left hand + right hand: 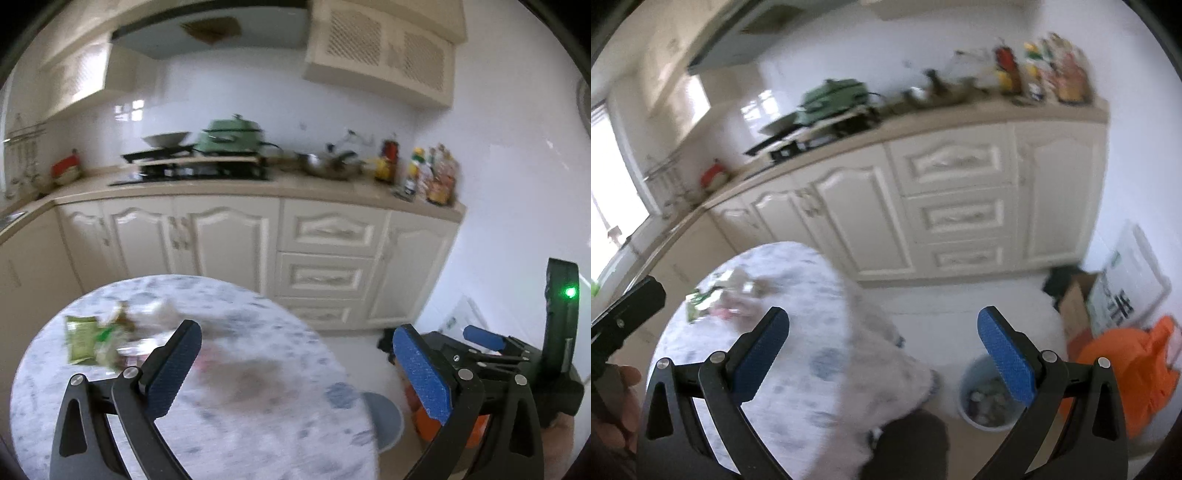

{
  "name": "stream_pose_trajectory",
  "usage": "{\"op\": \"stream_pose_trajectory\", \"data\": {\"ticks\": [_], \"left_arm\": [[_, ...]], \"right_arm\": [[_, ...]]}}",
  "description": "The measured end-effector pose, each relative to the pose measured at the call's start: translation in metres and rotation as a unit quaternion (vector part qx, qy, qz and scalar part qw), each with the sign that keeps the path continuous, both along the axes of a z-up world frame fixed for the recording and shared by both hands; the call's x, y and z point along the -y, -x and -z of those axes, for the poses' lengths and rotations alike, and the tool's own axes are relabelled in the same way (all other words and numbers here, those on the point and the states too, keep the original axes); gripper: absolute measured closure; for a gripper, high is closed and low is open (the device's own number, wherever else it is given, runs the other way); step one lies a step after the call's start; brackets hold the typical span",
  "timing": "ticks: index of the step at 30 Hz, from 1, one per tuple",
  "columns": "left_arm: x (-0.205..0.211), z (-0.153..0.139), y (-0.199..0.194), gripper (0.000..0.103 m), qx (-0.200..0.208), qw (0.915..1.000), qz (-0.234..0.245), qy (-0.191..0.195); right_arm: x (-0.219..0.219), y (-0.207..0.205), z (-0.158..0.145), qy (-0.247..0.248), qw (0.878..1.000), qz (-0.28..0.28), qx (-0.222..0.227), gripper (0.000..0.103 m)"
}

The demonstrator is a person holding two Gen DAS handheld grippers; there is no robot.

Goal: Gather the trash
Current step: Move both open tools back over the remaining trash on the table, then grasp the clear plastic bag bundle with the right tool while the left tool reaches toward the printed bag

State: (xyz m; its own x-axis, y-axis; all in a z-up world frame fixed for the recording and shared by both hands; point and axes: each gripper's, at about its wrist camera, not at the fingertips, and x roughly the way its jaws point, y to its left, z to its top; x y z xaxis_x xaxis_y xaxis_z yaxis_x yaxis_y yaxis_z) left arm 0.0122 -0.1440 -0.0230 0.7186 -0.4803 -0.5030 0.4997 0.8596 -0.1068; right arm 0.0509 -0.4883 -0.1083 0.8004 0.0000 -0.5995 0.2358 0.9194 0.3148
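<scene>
Your left gripper (299, 363) stands with its blue pads wide apart, nothing between them, above the round table (258, 413); your right gripper (886, 350) is likewise spread and empty, over the table's cloth edge. Near the table's far rim lies the trash: a green wrapper (79, 339) among blurred packets (147, 314). On the floor beside the table sits a bin (982, 402) with scraps inside, an orange bag (1123, 373) next to it; beyond, cream cabinets (229, 240)
</scene>
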Motion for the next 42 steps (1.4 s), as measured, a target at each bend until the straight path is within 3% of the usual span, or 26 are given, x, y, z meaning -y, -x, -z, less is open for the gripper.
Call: {"op": "stream_pose_trajectory", "data": {"ticks": [10,16,23,29,31,41,42], "left_arm": [[-0.106,0.004,0.065,0.001,0.024,0.9946,-0.101,0.005],[-0.134,0.012,0.086,0.001,0.022,0.9878,-0.154,0.006],[-0.145,0.026,0.092,0.001,0.008,0.9851,-0.172,-0.005],[-0.139,0.032,0.045,0.001,-0.024,0.9852,-0.169,-0.013],[-0.144,0.033,0.013,0.001,-0.037,0.9854,-0.165,-0.018],[-0.135,0.066,-0.083,0.001,-0.094,0.9803,-0.165,-0.054],[-0.133,0.069,-0.087,0.001,-0.097,0.9799,-0.164,-0.059]], "right_arm": [[-0.111,-0.035,-0.020,0.028,0.995,-0.091,0.018,0.000],[-0.156,-0.047,-0.020,0.046,0.990,-0.133,0.016,0.000],[-0.196,-0.063,-0.015,0.072,0.982,-0.174,0.004,0.000],[-0.209,-0.097,0.009,0.083,0.978,-0.191,-0.032,0.000],[-0.210,-0.114,0.021,0.083,0.976,-0.193,-0.049,0.000],[-0.217,-0.201,0.079,0.075,0.966,-0.216,-0.120,0.000],[-0.217,-0.210,0.087,0.073,0.965,-0.218,-0.130,0.004]]}}
